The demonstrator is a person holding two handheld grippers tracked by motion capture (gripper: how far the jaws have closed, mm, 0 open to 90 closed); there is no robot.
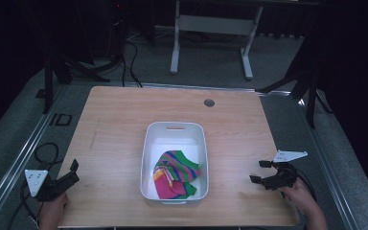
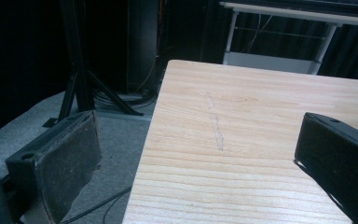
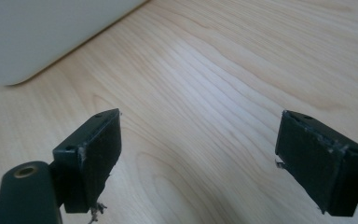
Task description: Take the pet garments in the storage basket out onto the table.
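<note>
The crumpled striped multicolour cloth (image 1: 175, 175) in the white plastic bin (image 1: 146, 158) lies between your released left gripper (image 1: 72, 172) and released right gripper (image 1: 259, 171), slightly nearer the right.

A white bin (image 1: 175, 163) holding striped cloth (image 1: 175, 174) is sitting on the worktop (image 1: 115, 124), between the left claw (image 1: 72, 171) and right claw (image 1: 258, 171), both gaping.

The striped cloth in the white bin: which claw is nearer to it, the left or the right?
Right, slightly. The right claw sits just right of the white bin holding the striped cloth; the left claw waits farther off, at the table's near-left corner.
</note>
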